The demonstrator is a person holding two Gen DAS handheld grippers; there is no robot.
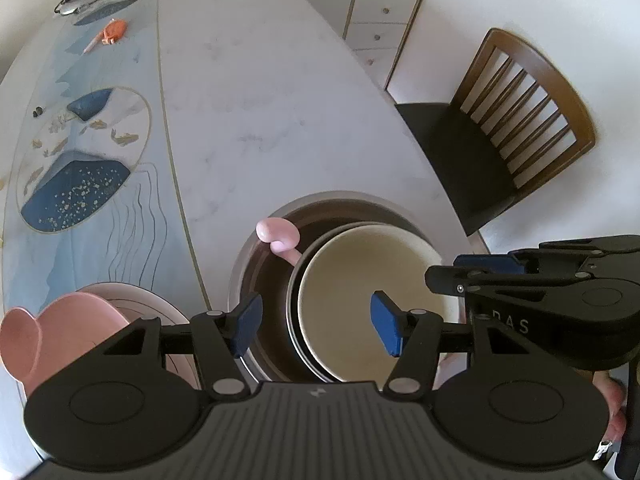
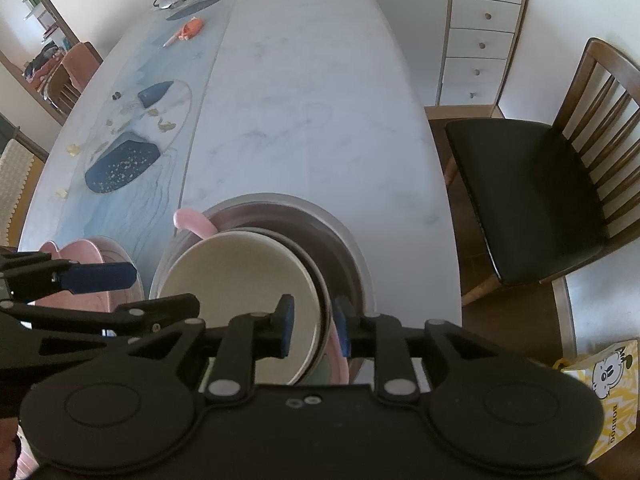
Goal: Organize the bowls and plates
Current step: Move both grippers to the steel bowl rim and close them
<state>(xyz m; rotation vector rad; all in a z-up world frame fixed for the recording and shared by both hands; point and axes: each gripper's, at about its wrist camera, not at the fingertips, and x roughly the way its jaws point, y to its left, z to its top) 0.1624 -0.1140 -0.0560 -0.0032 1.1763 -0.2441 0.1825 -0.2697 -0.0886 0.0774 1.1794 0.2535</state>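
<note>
A cream plate (image 1: 368, 300) with a dark rim sits tilted inside a large metal basin (image 1: 256, 256) at the table's near edge, with a pink spoon (image 1: 280, 236) beside it. My left gripper (image 1: 316, 328) is open, its fingers spread above the plate's near-left part. My right gripper (image 2: 314, 330) is shut on the cream plate's (image 2: 240, 280) right rim, with a pink piece (image 2: 338, 364) beneath it. A pink bowl (image 1: 76, 320) on a plate lies left of the basin; it also shows in the right wrist view (image 2: 80, 276).
The marble table (image 1: 248, 100) has a blue patterned mat (image 1: 80, 152) on its left half. An orange item (image 1: 114, 30) and a lamp base (image 1: 76, 0) lie far back. A wooden chair (image 1: 500, 140) stands right of the table, a white drawer cabinet (image 1: 384, 12) behind it. A yellow bag (image 2: 608, 384) is on the floor.
</note>
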